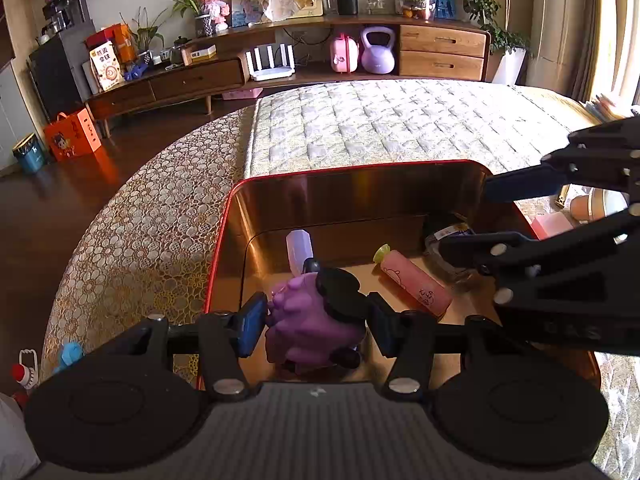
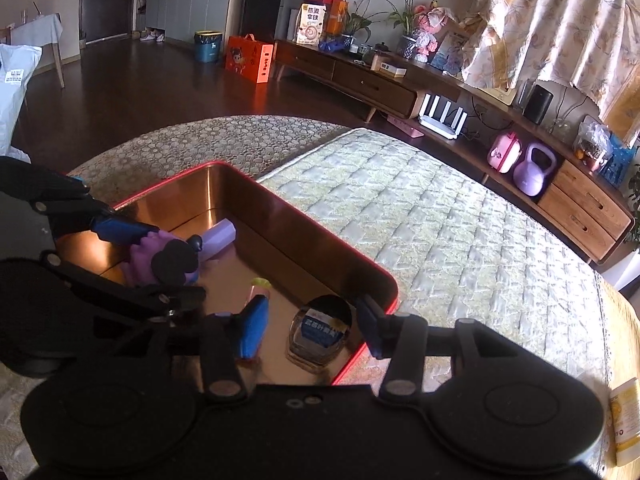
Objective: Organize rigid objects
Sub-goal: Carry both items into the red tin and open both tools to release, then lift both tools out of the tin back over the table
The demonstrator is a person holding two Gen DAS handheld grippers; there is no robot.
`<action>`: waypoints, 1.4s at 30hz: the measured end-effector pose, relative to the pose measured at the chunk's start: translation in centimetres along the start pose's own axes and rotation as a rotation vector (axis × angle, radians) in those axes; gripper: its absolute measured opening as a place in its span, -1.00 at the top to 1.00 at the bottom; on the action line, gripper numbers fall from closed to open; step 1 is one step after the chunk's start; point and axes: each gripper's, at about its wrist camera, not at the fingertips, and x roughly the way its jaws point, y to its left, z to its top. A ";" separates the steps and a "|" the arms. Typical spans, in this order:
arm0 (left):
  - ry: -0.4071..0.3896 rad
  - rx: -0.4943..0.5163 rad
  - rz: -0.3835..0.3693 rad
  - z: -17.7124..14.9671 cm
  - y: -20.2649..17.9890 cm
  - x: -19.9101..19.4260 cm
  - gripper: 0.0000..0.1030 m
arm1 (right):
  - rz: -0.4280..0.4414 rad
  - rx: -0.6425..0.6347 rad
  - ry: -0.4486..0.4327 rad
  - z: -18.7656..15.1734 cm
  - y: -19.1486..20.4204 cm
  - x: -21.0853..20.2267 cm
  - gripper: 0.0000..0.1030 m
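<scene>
Left claw (image 1: pixel 316 330) grips purple toy (image 1: pixel 308 320) inside red tin (image 1: pixel 320 168); right claw (image 2: pixel 312 330) gapes

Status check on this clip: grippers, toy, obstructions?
Left gripper holding purple toy low inside red tin. Right gripper open, empty, over glass jar. Pink tube and lilac bottle lie close by.

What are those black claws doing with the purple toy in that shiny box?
A person is tidying small things into a red-rimmed metal tin on the bed. The left gripper holds a purple toy with black ears inside the tin. The right gripper is open over a small clear jar. A pink tube and a pale lavender bottle already lie in the tin.
</scene>
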 end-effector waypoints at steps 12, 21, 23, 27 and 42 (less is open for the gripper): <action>-0.005 -0.080 -0.046 -0.4 0.6 -1.7 -0.13 | 0.049 0.125 -0.049 -1.7 -0.5 -4.6 -0.11; -0.042 -0.086 -0.076 -0.9 -0.4 -4.9 -0.19 | 0.062 0.202 -0.095 -3.3 -0.5 -8.6 -0.19; -0.053 -0.084 -0.087 -1.0 -0.7 -5.9 -0.20 | 0.063 0.223 -0.107 -3.8 -0.4 -9.6 -0.21; -0.073 -0.077 -0.108 -1.2 -1.7 -7.7 -0.20 | 0.057 0.256 -0.142 -4.8 -0.4 -11.6 -0.29; -0.121 -0.063 -0.207 -2.0 -7.0 -12.0 -0.55 | -0.026 0.417 -0.221 -10.3 -2.9 -16.9 -0.84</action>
